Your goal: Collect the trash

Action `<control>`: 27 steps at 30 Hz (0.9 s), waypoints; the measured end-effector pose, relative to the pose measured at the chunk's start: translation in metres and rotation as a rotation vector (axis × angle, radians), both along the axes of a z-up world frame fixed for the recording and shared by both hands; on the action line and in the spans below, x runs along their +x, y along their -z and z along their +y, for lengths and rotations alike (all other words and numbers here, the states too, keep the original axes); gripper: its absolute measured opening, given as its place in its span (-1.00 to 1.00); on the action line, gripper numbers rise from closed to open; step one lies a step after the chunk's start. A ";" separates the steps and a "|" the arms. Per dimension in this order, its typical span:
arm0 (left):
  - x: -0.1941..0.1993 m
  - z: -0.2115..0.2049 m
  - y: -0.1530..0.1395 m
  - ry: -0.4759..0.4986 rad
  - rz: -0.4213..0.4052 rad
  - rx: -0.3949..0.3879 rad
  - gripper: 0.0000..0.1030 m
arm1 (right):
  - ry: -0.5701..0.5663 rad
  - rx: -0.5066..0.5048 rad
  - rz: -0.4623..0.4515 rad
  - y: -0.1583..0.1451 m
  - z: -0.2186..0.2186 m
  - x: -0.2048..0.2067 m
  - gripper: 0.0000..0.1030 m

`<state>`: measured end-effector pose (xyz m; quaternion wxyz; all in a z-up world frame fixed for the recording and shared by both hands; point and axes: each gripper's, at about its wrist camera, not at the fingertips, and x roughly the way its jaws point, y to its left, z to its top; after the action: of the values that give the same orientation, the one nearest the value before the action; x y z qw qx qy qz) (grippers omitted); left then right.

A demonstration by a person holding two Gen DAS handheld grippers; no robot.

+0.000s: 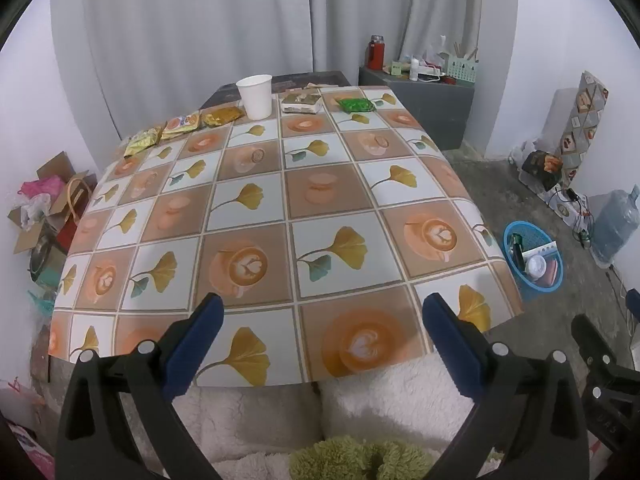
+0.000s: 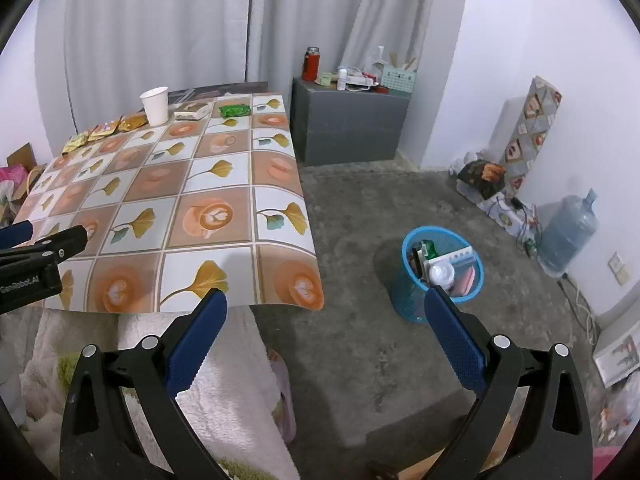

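Nearest the lens in the left wrist view, the left tool (image 1: 320,308) stands with its blue-padded jaws spread wide and nothing between them, hanging over the near edge of the worktop (image 1: 248,240) at the bottom of the frame. The right tool (image 2: 326,306) is just as wide open and just as empty, held off the worktop's right edge above bare concrete floor (image 2: 360,208), with fluffy white fabric (image 2: 224,380) below it at lower left.

The trash itself lies along the far edge of the worktop, in the upper middle of the left wrist frame: a white paper cup (image 1: 255,96) standing upright, a small flat box (image 1: 300,103) just to its right, a green wrapper (image 1: 355,105) further right, and to the cup's left a row of three snack packets (image 1: 180,130) running toward the upper left. All of these sit well apart from both tools.

The blue mesh bin (image 2: 440,276) stands on the floor at centre right of the right wrist view, near the right tool, and already holds several items, a white lid and some packaging among them.

My reading is that this is a pause between pieces, neither tool carrying anything. The next move calls for a long reach across the patterned cloth to the far row. The cup, being light and upright, would want a gentle squeeze on its wall so it neither tips nor crumples; the flat packets need the jaws brought down low over an edge.
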<state>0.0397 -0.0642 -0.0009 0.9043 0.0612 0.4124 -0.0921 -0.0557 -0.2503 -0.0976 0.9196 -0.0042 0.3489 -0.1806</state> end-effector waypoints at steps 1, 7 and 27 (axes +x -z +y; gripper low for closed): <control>0.000 0.000 0.000 -0.001 0.000 0.000 0.89 | 0.000 0.000 0.000 0.000 0.000 0.000 0.84; -0.001 0.000 -0.002 -0.008 -0.010 0.000 0.89 | 0.003 -0.001 -0.003 -0.001 -0.001 -0.001 0.84; -0.006 -0.010 -0.007 0.017 -0.024 -0.008 0.89 | 0.038 0.010 -0.020 -0.008 -0.003 -0.005 0.84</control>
<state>0.0338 -0.0740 0.0062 0.9086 0.0621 0.4005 -0.1005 -0.0608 -0.2533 -0.0900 0.9195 0.0090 0.3407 -0.1961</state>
